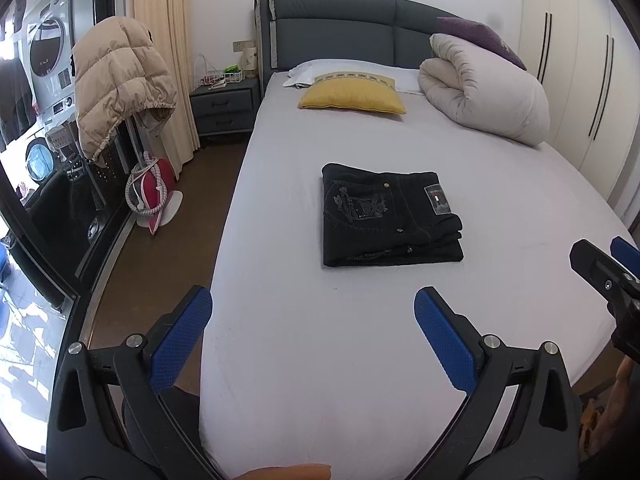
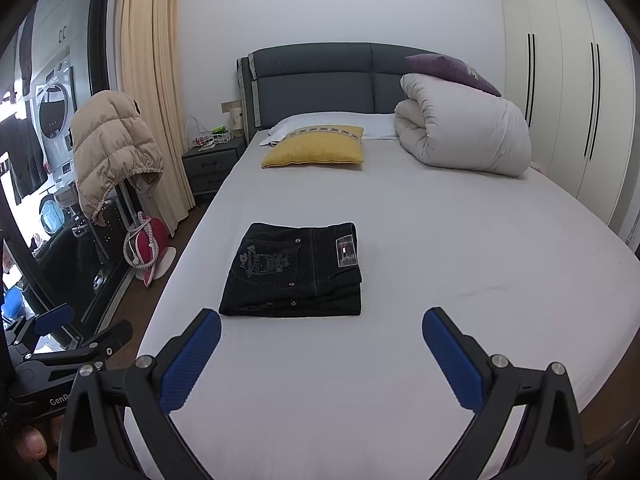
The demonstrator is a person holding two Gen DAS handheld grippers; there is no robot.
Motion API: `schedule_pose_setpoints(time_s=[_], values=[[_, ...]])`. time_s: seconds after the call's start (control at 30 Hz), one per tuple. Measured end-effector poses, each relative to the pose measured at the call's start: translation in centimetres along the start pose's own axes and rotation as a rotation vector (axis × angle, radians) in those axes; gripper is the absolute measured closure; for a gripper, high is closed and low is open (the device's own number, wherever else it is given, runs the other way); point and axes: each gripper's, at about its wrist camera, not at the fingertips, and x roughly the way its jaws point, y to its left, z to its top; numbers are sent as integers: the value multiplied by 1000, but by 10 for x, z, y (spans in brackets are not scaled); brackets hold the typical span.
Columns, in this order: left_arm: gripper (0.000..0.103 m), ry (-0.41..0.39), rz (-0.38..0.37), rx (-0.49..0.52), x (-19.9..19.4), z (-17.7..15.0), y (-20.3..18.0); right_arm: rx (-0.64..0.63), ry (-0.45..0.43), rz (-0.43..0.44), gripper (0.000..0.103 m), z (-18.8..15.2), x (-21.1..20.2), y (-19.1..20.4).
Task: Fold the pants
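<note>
Black jeans (image 1: 390, 216) lie folded into a compact rectangle on the white bed sheet (image 1: 320, 340), back pocket and label up; they also show in the right wrist view (image 2: 296, 270). My left gripper (image 1: 312, 300) is open and empty, held back from the pants above the near part of the bed. My right gripper (image 2: 322, 322) is open and empty, just short of the pants' near edge. The right gripper also shows at the right edge of the left wrist view (image 1: 600, 256), and the left gripper at the lower left of the right wrist view (image 2: 80, 322).
A yellow pillow (image 1: 352, 94), a white pillow and a rolled duvet (image 1: 484, 88) with a purple cushion lie at the head of the bed. A nightstand (image 1: 224, 108), curtain, beige puffer jacket (image 1: 120, 80) and a red iron stand left of the bed. Wardrobe doors (image 1: 580, 60) are at right.
</note>
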Motion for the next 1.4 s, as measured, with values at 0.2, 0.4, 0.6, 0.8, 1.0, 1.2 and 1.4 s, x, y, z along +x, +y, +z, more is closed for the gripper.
schedule_pose_setpoints(time_s=[0.2, 0.4, 0.6, 0.8, 1.0, 1.2, 1.4], values=[[0, 10, 1, 2, 5, -3, -1, -2, 6, 3, 0, -2, 1, 0], [0, 18, 0, 0, 9, -2, 0, -5, 15, 0, 0, -2, 1, 0], [0, 23, 1, -2, 12, -3, 0, -3, 23, 0, 0, -3, 3, -1], [0, 27, 1, -2, 14, -3, 0, -3, 29, 1, 0, -5, 5, -2], [0, 33, 3, -5, 16, -4, 1, -2, 33, 2, 0, -6, 6, -3], [0, 37, 6, -4, 17, -6, 1, -1, 33, 1, 0, -6, 6, -3], [0, 46, -2, -11, 20, -8, 1, -1, 35, 2, 0, -6, 6, -3]])
